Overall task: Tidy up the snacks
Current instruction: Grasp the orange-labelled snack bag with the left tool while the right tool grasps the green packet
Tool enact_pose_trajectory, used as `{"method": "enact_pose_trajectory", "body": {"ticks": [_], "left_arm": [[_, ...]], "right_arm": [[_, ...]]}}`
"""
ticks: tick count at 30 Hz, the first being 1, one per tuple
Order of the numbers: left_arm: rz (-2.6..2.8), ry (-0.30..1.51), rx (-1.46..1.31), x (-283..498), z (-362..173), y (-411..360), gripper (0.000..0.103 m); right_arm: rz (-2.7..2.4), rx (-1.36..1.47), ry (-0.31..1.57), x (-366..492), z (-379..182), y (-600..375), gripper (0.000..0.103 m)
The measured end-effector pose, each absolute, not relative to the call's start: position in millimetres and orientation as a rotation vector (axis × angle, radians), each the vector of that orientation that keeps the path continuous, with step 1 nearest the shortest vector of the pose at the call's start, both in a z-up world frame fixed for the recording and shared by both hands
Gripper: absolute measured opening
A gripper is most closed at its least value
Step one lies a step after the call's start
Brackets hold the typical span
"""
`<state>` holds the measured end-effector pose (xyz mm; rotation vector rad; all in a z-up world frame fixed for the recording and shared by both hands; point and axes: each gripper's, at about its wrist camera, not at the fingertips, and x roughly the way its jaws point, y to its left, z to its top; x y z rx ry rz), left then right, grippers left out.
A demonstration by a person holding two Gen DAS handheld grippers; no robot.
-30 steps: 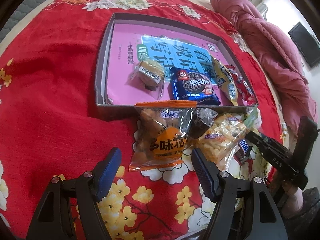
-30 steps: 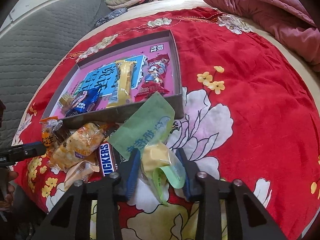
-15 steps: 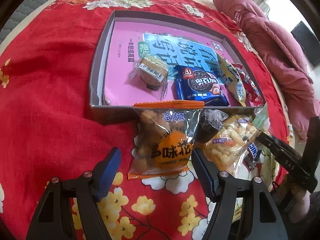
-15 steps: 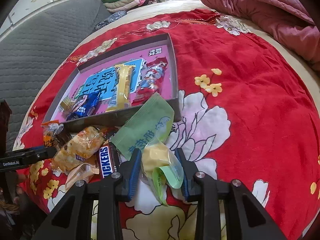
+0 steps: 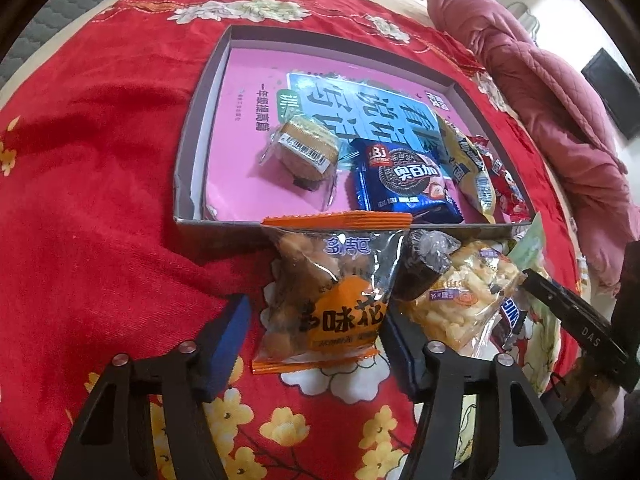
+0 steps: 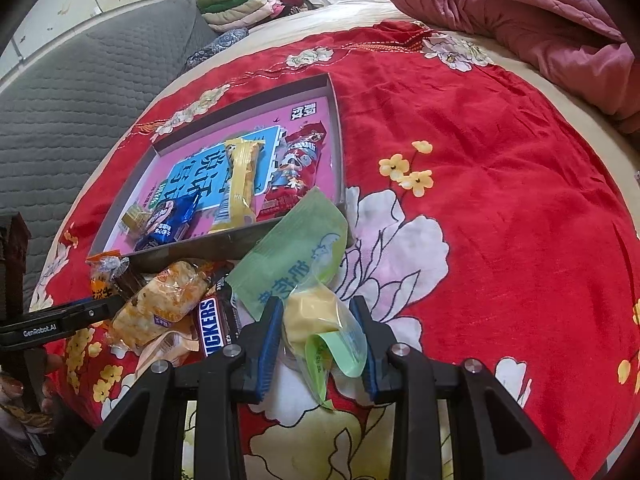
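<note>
A grey box [image 5: 188,152] with a pink floor lies on the red bedspread and holds a wrapped cake [image 5: 306,150], a blue cookie pack [image 5: 404,178], a yellow bar [image 6: 240,178] and a red pack [image 6: 296,164]. Loose snacks lie before its near wall. My left gripper [image 5: 314,324] is open around the orange-trimmed clear snack bag [image 5: 332,292], fingers on both sides. My right gripper [image 6: 318,332] is shut on the green-and-yellow packet [image 6: 308,276], which leans on the box corner.
A rice cracker bag [image 5: 460,300], a dark wrapped sweet [image 5: 422,264] and a Snickers bar [image 6: 214,326] lie between the grippers. A pink quilt [image 6: 520,12] lies far right, a grey quilted cover [image 6: 80,92] far left. The bed edge is close below.
My left gripper moved forward so its open fingers now flank the orange snack bag. My right gripper stayed closed on the green packet, barely moving.
</note>
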<state>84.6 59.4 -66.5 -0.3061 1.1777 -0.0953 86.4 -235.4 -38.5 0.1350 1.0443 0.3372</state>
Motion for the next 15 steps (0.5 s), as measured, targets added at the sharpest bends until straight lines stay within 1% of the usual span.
{"method": "enact_pose_trajectory", "body": {"ticks": [1,3,9,15], "left_arm": [[-0.1,1.179,-0.298,85,-66,58,0.061],[-0.112,1.178,-0.292,84,-65,56,0.054],[-0.127,1.173,-0.3,83,-63,58,0.051],[-0.134,1.159,-0.319,79,-53,63,0.051]], "right_arm": [[0.337,0.136,1.044,86,-38,-236,0.034],[0.337,0.136,1.043,86,-38,-236,0.034],[0.333,0.139,1.038,86,-35,-238,0.034],[0.344,0.146,1.022,82,-28,-237,0.034]]}}
